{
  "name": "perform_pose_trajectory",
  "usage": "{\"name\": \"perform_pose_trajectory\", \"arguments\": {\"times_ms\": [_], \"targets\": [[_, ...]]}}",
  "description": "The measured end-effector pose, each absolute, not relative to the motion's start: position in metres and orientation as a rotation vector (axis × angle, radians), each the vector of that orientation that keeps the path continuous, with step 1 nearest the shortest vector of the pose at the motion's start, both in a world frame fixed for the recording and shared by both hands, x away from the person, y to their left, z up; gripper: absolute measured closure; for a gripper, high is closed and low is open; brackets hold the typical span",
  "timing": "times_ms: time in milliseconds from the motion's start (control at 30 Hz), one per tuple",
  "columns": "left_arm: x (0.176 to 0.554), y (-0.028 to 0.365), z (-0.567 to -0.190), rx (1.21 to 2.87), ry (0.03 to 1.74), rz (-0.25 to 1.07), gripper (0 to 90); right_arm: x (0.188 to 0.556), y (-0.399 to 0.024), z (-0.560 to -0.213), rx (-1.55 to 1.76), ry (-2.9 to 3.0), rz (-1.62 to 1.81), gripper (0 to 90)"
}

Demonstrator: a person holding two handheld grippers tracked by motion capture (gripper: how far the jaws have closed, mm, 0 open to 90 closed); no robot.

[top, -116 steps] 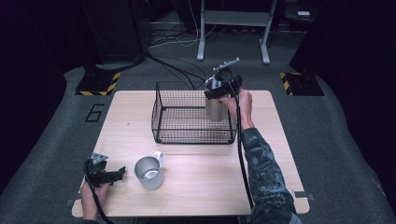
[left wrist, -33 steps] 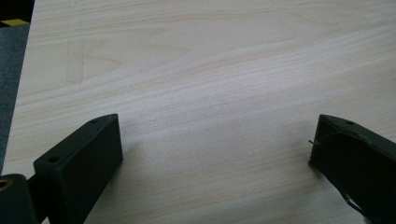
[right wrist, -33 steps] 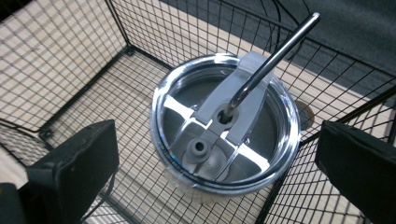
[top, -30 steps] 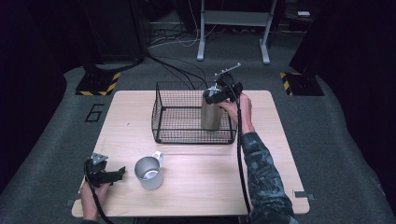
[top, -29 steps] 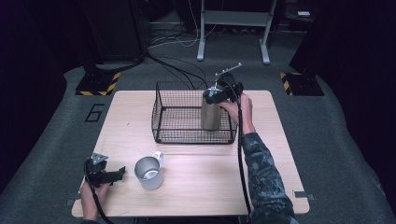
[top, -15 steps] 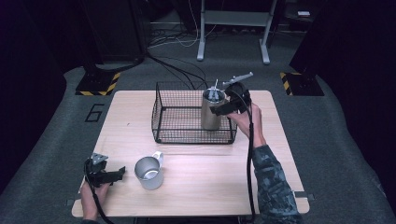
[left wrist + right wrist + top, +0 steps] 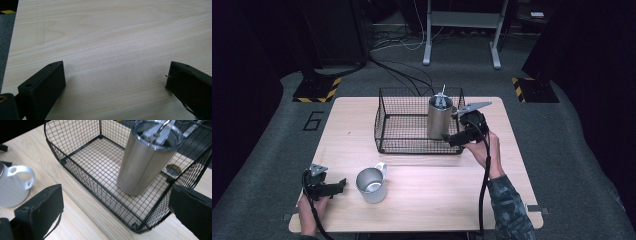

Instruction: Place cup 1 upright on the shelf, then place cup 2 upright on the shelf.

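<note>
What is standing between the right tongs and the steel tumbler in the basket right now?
The basket's near wire wall does. The steel tumbler stands upright inside the wire basket, at its right end, while the right tongs sit open outside that wall, low beside it. From above the tumbler's top looks unobstructed.

A pale wooden worktop (image 7: 422, 165) carries a black wire basket (image 7: 402, 131) toward its far side and a metal mug (image 7: 371, 185) with a white handle near its front left. The left gripper (image 7: 339, 185) rests on it beside the mug.
</note>
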State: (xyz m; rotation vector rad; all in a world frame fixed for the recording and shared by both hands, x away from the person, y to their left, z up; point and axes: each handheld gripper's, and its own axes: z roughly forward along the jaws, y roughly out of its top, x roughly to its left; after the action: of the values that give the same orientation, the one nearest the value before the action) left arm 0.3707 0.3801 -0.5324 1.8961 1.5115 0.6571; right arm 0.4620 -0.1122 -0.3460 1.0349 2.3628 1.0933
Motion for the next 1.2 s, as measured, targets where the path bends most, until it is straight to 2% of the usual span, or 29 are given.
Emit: {"name": "perform_pose_trajectory", "arguments": {"times_ms": [533,800,1200], "targets": [[0.37,0.38,-0.532,1.888,1.522,0.661,1.9,0.418,-0.14,-0.395,1.063,2.321,1.102,0.0],[0.367,0.379,-0.532,1.872,1.549,0.664,2.0,0.397,-0.162,-0.442,1.156,2.28,1.073,0.0],[0.362,0.376,-0.53,1.847,1.489,0.633,0.8,0.384,-0.178,-0.502,1.301,2.223,1.027,0.0]]}}
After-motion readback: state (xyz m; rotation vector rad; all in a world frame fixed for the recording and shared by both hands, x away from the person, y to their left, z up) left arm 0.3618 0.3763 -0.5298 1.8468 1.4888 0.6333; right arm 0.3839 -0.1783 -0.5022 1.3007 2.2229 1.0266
